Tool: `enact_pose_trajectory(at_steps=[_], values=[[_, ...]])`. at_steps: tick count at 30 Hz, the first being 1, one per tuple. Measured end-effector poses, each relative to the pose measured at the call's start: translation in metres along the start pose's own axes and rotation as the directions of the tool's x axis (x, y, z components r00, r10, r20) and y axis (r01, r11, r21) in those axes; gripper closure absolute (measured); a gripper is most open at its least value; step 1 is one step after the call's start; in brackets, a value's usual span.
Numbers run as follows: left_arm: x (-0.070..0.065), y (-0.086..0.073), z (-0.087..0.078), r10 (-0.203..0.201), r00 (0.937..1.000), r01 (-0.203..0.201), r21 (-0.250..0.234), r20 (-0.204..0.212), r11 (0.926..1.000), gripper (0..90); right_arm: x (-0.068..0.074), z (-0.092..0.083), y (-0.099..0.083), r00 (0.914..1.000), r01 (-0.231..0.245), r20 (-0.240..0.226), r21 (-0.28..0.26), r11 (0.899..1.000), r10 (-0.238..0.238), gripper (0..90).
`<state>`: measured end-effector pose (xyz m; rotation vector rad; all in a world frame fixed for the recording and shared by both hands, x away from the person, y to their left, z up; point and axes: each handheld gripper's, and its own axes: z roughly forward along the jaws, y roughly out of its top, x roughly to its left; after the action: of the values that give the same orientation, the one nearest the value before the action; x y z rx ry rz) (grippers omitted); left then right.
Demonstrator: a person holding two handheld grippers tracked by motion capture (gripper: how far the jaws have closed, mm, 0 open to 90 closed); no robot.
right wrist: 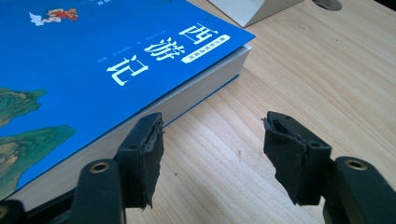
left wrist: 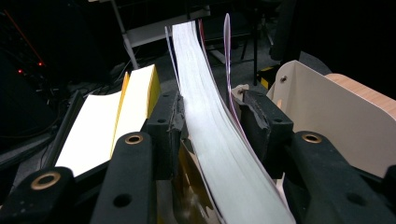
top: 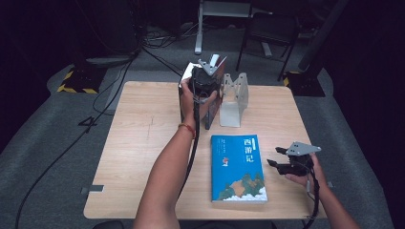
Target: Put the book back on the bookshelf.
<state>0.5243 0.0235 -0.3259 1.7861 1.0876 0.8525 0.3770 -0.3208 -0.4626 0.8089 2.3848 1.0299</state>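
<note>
At the far edge of the wooden desk [top: 143, 143], the left tongs [top: 206, 80] sit over the top of an upright book [top: 213, 102] that stands just beside a pale metal bookend [top: 234, 100]. In the left gripper view, the white page block of that book [left wrist: 212, 130] runs up between the two black jaws. The left pad lies against the pages, while the right pad stands a little off, with a thin loose cover sheet in the gap, so the tongs look partly parted rather than clamped. Whether they truly bear on the book cannot be told for certain. To the left of it, a second upright book [left wrist: 116, 116] with a yellow cover edge shows its pale pages, and the cream wall of the bookend [left wrist: 327, 112] rises on the right.

Nearer the person, a blue book [top: 238, 167] with Chinese characters on its cover lies flat on the desk. The right tongs [top: 279, 160] hover just to its right, held low above the wood. In the right gripper view, the jaws stand well apart with bare desk between them, gripping nothing, and the left jaw is close to the blue book's [right wrist: 93, 70] corner and page edge.
</note>
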Motion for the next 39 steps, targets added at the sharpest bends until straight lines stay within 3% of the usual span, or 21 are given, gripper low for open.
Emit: enact_pose_trajectory(at_steps=[10, 18, 32, 39], values=[[0.004, -0.003, -0.012, 0.039, 0.9987, -0.039, 0.001, -0.034, 0.9993, 51.2, -0.001, 0.001, -0.001, 1.0, -0.003, 0.005, 0.002, 1.0, 0.003, 38.1], [0.011, -0.009, -0.024, 0.051, 0.9984, -0.051, 0.002, -0.023, 0.9987, 47.4, -0.001, 0.001, 0.0, 1.0, -0.002, -0.001, 0.0, 1.0, 0.002, 37.9], [0.012, -0.012, -0.05, 0.092, 0.9956, -0.091, -0.01, 0.021, 0.9958, 42.8, -0.001, 0.001, 0.0, 1.0, -0.005, -0.003, -0.002, 1.0, 0.005, 37.8], [0.012, -0.019, -0.068, 0.107, 0.9922, -0.106, -0.022, 0.063, 0.9941, 41.7, 0.0, -0.001, 0.0, 0.9999, -0.012, -0.006, -0.005, 1.0, 0.012, 37.9]])
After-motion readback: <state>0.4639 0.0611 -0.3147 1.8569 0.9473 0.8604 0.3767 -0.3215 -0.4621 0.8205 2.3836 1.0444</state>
